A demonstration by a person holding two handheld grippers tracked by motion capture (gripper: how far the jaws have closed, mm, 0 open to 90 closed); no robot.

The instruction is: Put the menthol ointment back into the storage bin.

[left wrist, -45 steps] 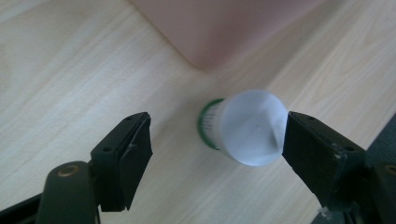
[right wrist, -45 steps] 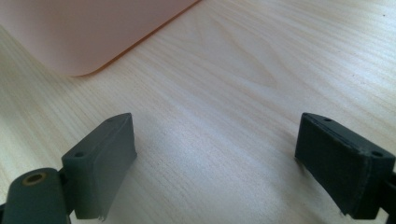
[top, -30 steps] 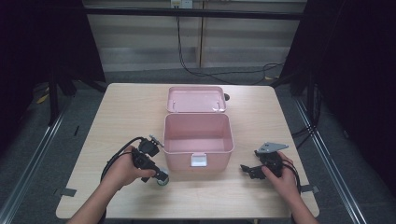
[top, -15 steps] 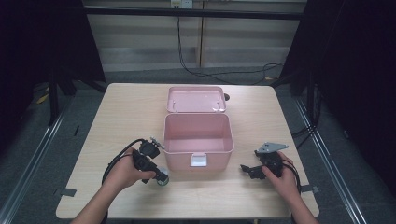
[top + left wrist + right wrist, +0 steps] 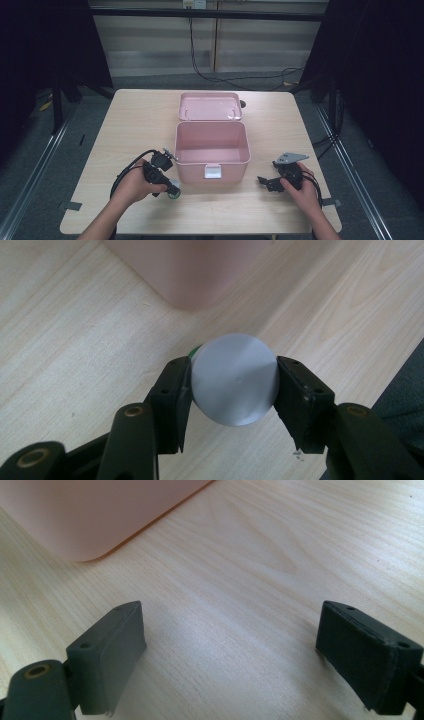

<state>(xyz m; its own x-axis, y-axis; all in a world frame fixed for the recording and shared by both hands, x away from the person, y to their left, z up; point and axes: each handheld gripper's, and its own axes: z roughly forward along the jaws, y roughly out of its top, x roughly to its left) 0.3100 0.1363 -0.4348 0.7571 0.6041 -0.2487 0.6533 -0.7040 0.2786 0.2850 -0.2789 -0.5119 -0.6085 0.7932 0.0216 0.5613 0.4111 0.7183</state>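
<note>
A small round can with a silver top and a green side (image 5: 234, 385) stands on the table by the front left corner of the pink box (image 5: 212, 165). My left gripper (image 5: 235, 365) has just been closing, and its two black pads now press on the can's sides. In the high view the left gripper (image 5: 172, 191) and the can (image 5: 175, 195) sit under the left hand. My right gripper (image 5: 263, 181) rests right of the box, its jaws open wide over bare wood (image 5: 230, 625).
The pink box is open and its lid (image 5: 210, 106) lies flat behind it; a white latch (image 5: 212, 172) is on its front wall. A box corner (image 5: 85, 525) is close ahead of the right jaws. The table's front edge (image 5: 200, 232) is near both hands.
The left gripper's jaws have drawn in around the small can. Both hands and the box have stayed where they were.
</note>
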